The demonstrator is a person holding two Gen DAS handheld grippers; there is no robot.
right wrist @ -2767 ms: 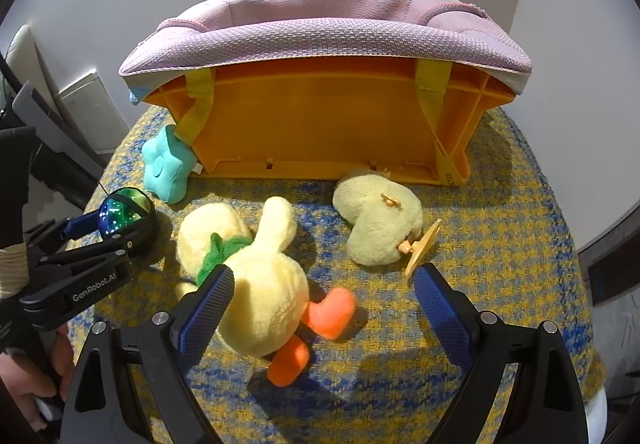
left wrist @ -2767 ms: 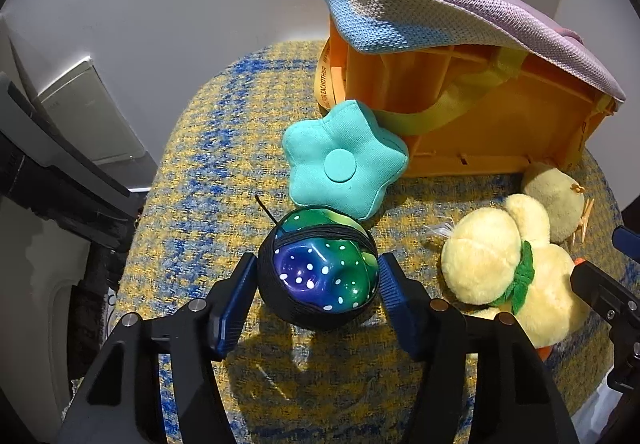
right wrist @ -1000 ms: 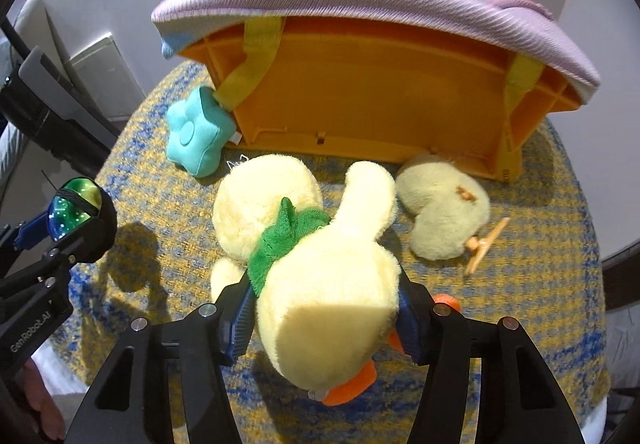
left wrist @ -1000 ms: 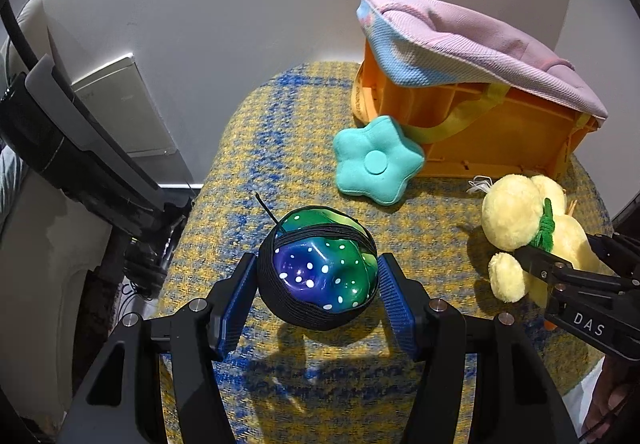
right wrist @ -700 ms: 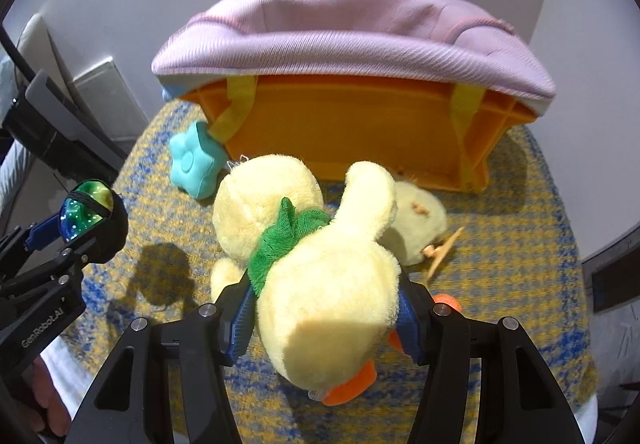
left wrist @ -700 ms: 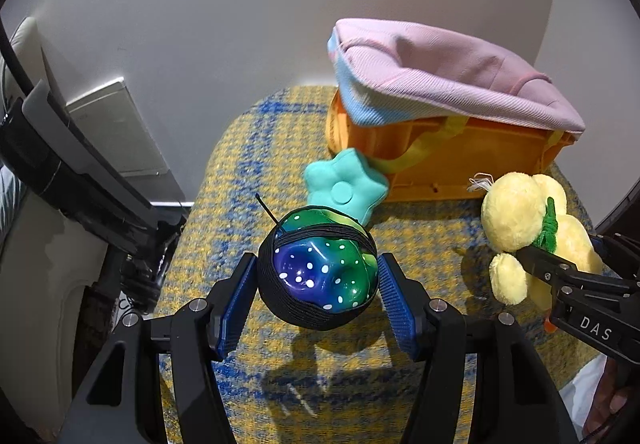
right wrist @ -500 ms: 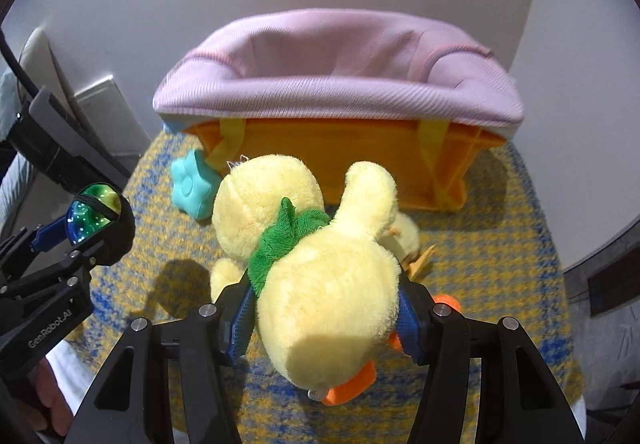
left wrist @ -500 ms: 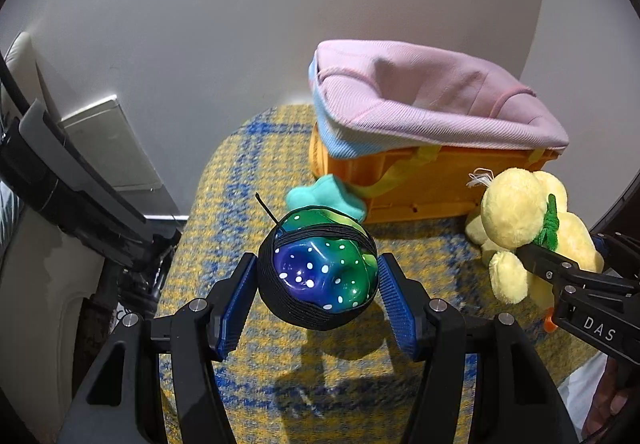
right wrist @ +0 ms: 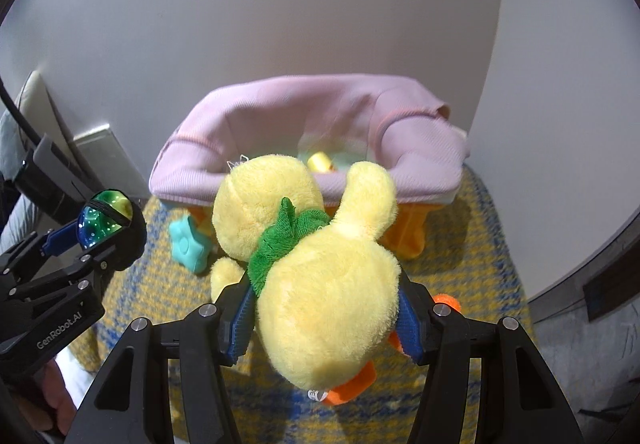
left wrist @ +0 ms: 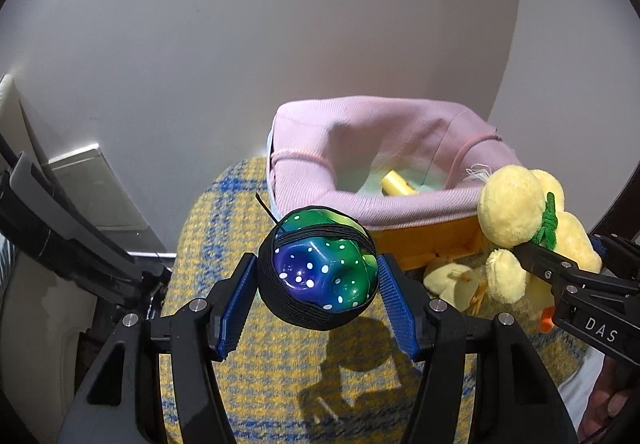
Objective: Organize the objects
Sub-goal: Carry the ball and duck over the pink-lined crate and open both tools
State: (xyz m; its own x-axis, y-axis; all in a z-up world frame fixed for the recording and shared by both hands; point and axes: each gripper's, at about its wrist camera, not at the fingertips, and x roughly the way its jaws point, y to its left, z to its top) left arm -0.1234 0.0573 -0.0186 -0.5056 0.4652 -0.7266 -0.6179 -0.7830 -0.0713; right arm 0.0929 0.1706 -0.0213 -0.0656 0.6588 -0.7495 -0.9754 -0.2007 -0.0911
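Note:
My left gripper (left wrist: 318,284) is shut on a round ball (left wrist: 320,268) with a shiny green-blue dotted top and black ribbed sides, held in the air above the checked seat. My right gripper (right wrist: 324,308) is shut on a yellow plush duck (right wrist: 320,264) with a green scarf and orange feet, also lifted. Ahead of both stands an orange basket (left wrist: 420,248) with a pink fabric liner (right wrist: 280,115); a yellow item (left wrist: 396,185) lies inside it. In the right wrist view the left gripper (right wrist: 100,240) with its ball shows at the left.
A teal star cushion (right wrist: 188,244) lies against the basket's left front. A small pale yellow plush (left wrist: 448,280) lies on the yellow-and-blue checked seat (left wrist: 224,228) before the basket. A grey wall stands behind. Dark furniture and a white panel (left wrist: 92,191) are at the left.
Both grippers have risen with their toys, so the basket's open top and inside have come into view. The grips have not changed.

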